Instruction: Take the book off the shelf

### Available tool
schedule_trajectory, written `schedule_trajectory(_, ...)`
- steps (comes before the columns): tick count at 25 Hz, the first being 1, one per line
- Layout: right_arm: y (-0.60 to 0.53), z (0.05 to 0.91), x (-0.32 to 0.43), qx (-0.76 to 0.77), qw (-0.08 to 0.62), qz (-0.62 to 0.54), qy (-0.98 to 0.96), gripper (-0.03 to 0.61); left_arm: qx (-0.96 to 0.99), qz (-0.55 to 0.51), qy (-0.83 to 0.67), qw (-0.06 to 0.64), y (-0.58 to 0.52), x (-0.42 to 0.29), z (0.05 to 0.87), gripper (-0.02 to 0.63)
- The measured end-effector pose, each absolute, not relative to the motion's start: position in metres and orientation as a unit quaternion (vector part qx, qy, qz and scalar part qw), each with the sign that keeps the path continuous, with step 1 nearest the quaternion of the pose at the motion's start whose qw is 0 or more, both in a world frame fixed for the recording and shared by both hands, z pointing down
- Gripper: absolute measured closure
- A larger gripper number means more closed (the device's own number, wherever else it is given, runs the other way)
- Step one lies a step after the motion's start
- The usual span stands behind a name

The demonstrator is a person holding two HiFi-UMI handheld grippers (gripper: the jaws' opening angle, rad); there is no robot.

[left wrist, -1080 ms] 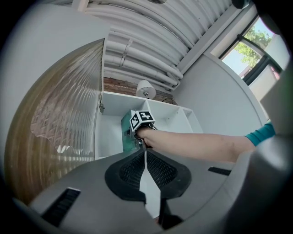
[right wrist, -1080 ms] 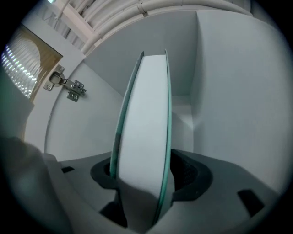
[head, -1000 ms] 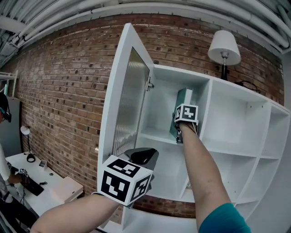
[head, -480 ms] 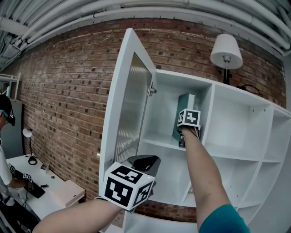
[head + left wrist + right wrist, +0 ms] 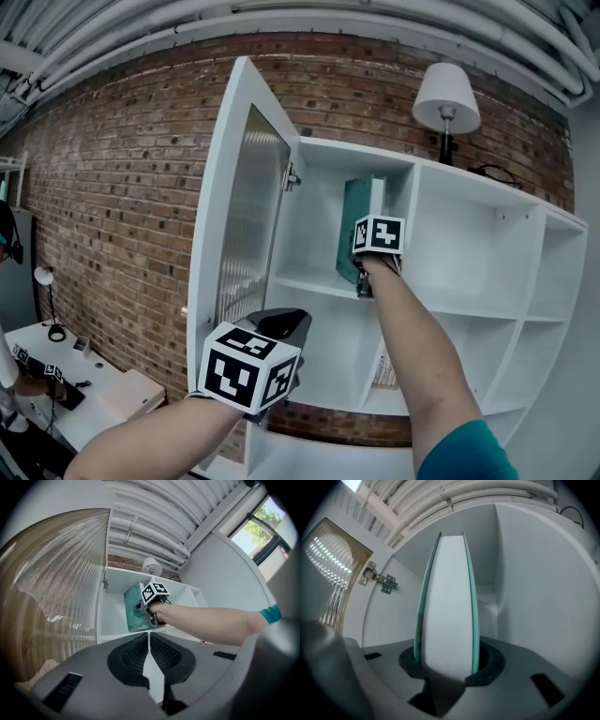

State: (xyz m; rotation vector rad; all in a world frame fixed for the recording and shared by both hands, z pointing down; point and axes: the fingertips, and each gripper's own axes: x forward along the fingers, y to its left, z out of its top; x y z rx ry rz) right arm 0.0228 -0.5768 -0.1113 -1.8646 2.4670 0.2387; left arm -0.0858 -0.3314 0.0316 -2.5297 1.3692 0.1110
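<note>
Teal book (image 5: 445, 602), page edge on at centre of the right gripper view, sits clamped between the right gripper's (image 5: 446, 663) pads. At lower left of the head view, the left gripper (image 5: 279, 326) is clenched and empty. Only that view shows the book standing in the white shelf unit's (image 5: 412, 234) upper-left compartment, base hidden by the gripper.

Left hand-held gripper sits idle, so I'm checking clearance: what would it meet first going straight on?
Probably the right hand-held gripper, closed on the teal book in the shelf, though depth is unclear.
</note>
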Motion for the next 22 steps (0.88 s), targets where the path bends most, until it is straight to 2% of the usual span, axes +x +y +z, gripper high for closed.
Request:
schedule_trajectory(12, -0.482, -0.104, 0.010, -0.509, 0.036, 0.084, 0.856, 0.422, -0.871, 0.037, 0.473, 0.126, -0.321, -0.074, 0.036, 0.600)
schedule_trajectory(22, -0.401, -0.097, 0.073, -0.480, 0.071, 0.088, 0.870, 0.423, -0.883, 0.039, 0.449, 0.127, -0.296, -0.038, 0.038, 0.600)
